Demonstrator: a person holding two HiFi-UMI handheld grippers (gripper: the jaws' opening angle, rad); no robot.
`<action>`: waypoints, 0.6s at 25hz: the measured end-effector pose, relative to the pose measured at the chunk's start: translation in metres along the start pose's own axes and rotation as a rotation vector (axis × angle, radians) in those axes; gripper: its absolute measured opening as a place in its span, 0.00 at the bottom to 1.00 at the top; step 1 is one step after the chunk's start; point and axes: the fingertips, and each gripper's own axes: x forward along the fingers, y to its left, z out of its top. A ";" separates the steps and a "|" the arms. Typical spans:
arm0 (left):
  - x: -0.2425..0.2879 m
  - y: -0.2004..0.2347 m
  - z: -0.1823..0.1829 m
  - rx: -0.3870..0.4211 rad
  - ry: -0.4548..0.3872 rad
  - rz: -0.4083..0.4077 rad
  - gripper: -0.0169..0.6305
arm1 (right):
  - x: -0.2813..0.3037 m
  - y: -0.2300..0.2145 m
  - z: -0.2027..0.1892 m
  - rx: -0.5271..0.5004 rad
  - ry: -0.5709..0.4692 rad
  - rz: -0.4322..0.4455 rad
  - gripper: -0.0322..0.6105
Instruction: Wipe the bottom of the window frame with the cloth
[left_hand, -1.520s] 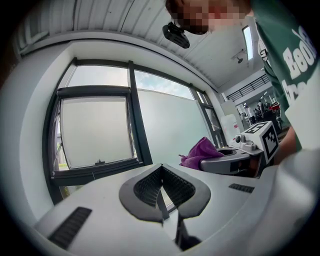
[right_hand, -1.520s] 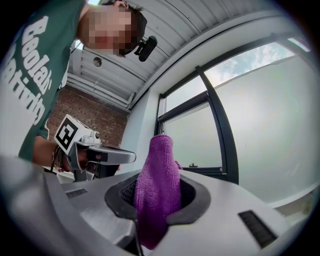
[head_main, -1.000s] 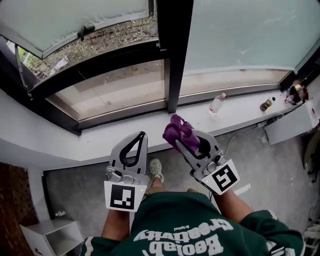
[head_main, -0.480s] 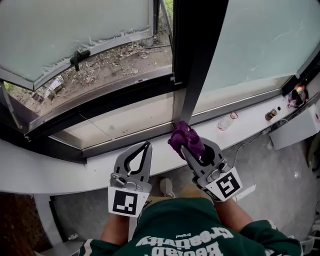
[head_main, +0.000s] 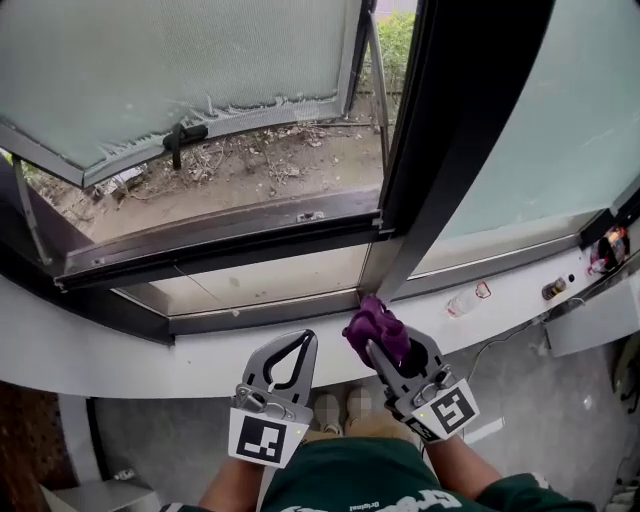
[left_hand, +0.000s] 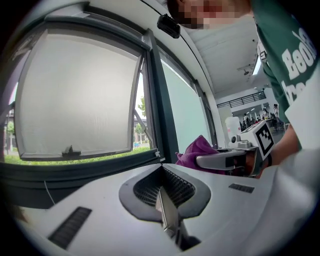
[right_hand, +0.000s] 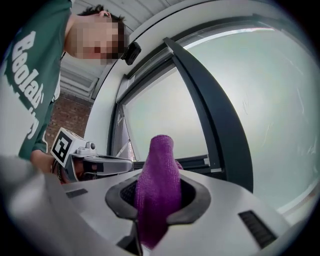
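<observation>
Lower centre-left: left gripper (head_main: 296, 348), jaws clenched together on nothing, above the white sill (head_main: 120, 350). Centre: right gripper (head_main: 388, 352) clamped on the bunched purple cloth (head_main: 372, 324), which sits at the window frame's bottom rail (head_main: 260, 312), beside the dark upright (head_main: 440, 150).

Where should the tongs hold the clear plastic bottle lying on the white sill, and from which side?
Probably the middle of the clear plastic bottle, from above, tongs closing across its width: it lies on its side along the white sill, round body facing up. The shut left tongs are empty; the right tongs hold the purple cloth.
</observation>
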 end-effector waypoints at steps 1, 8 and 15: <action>0.003 0.001 0.000 -0.005 0.006 0.007 0.04 | 0.003 -0.003 -0.001 0.009 0.001 0.010 0.20; 0.032 -0.008 -0.011 0.032 0.051 0.031 0.04 | 0.005 -0.027 -0.027 0.033 0.016 0.061 0.19; 0.066 -0.024 -0.057 0.061 0.111 -0.030 0.04 | 0.001 -0.061 -0.087 0.110 0.055 0.037 0.19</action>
